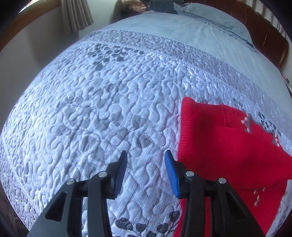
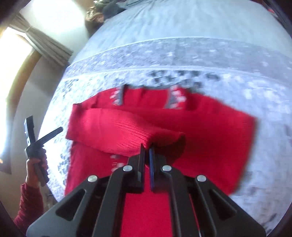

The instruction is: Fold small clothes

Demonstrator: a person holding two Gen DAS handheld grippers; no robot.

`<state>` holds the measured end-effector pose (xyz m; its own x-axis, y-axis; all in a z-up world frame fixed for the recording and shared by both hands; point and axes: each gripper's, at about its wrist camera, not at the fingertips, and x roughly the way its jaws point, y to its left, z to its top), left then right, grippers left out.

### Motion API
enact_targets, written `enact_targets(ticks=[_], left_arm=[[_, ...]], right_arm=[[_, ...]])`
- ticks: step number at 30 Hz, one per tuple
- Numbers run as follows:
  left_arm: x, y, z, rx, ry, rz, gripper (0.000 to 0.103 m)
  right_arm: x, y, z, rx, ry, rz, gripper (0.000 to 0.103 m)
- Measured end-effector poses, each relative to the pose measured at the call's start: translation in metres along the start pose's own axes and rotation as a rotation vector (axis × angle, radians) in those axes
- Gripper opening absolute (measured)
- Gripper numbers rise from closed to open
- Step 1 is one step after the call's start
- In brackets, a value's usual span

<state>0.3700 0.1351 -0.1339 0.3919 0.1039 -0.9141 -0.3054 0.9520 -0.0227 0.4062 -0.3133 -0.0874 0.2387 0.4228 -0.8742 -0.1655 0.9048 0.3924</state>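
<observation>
You are working over a bed that is wearing a pale quilted bedspread stitched in looping curves with grey leaf shapes. Beyond its corded edge a plain blue-grey sheet is lying smooth, with a pillow resting against a dark reddish-brown headboard. Grey-brown curtains are hanging beside a window where daylight is pouring in hard, washing out the pale wall.
</observation>
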Motion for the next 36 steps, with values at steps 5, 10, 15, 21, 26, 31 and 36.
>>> enact_targets(ticks=[5, 10, 15, 21, 26, 31, 36], left_arm=[[0.019, -0.039, 0.0, 0.045, 0.03, -0.039, 0.044], [0.047, -0.071, -0.001, 0.117, 0.078, 0.029, 0.044], [0.029, -0.08, 0.004, 0.165, 0.027, 0.023, 0.044], [0.009, -0.088, 0.0, 0.173, 0.004, -0.05, 0.046], [0.005, -0.082, -0.012, 0.169, 0.011, -0.088, 0.046], [0.003, -0.066, -0.016, 0.161, 0.017, -0.08, 0.046], [-0.008, -0.047, -0.026, 0.117, 0.026, -0.129, 0.046]], right_arm=[[0.002, -0.047, -0.011, 0.061, 0.053, -0.075, 0.003], [0.042, -0.068, -0.027, 0.064, 0.128, -0.195, 0.021], [0.041, -0.073, -0.035, 0.068, 0.116, -0.146, 0.033], [0.047, -0.08, -0.033, 0.12, 0.128, -0.099, 0.049], [0.052, -0.077, -0.03, 0.162, 0.115, -0.038, 0.008], [0.036, -0.048, -0.027, 0.113, 0.061, 0.009, 0.007], [0.029, 0.015, -0.012, 0.012, 0.046, 0.086, 0.007]])
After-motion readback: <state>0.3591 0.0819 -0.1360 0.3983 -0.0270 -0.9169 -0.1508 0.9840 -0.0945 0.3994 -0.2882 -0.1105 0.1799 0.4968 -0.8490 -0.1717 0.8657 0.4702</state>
